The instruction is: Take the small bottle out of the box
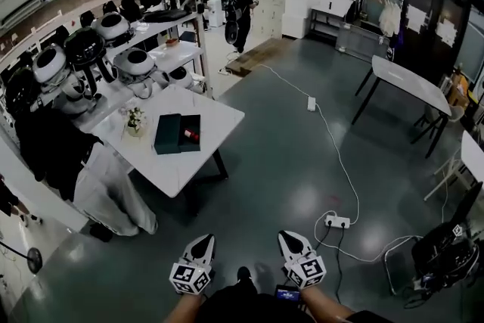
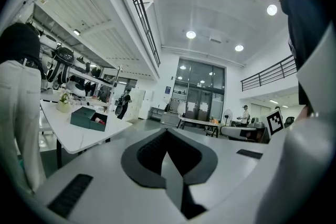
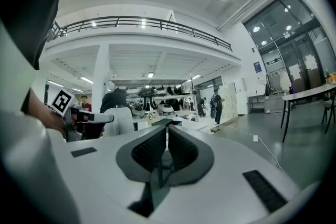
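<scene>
A wide hall with a grey floor (image 1: 302, 163) is seen from above. Along the left side, benches loaded with round black and white devices (image 1: 113, 25) are lined up. In front of them, a white table (image 1: 181, 170) is set at an angle. A grey table (image 1: 412, 83) is placed well apart at the right.

At the bottom edge, close to the person's body, two grippers are held above the floor. They are well apart from the white table. The left gripper (image 1: 203, 240) is closed, its jaws pressed together with nothing between them. The right gripper (image 1: 292, 237) is likewise closed and empty, its jaws meeting at the tip.

A dark green box (image 1: 168, 134) is laid open on the white table, and is also seen far off in the left gripper view (image 2: 84, 115). A white power strip (image 1: 337, 222) is lying on the floor, near the right gripper. A small pot of flowers (image 1: 135, 120) is set just beside the box. The small bottle (image 1: 190, 135), seen only as a red patch, is lying inside the right half of the box.
</scene>
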Motion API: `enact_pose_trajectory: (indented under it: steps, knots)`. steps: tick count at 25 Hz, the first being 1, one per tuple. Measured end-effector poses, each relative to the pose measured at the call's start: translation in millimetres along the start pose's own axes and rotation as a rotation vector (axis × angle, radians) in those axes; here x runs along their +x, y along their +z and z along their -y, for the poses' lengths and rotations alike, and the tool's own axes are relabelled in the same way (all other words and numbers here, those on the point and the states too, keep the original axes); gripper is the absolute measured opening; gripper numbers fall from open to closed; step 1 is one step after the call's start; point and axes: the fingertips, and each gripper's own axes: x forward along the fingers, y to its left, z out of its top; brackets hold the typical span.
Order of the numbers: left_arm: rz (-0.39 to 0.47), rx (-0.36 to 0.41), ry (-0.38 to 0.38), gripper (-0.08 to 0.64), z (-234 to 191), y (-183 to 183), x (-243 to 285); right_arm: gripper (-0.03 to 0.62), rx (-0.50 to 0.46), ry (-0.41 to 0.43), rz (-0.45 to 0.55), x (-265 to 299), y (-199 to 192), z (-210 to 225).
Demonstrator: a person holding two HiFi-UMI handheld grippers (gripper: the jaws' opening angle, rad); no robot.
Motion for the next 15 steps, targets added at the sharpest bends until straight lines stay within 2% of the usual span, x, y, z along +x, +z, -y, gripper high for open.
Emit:
enact_pose_trajectory:
  steps: [7, 15]
  knots:
    - [0.045, -0.043, 0.027, 0.012, -45.1, 27.6, 59.4, 0.038, -0.021, 0.081, -0.005, 87.2, 30.8, 28.2]
    - [0.046, -0.056, 0.043, 0.012, -95.1, 34.0, 141.1, 0.038, -0.044, 0.070, 0.032, 162.6, 54.5, 80.5]
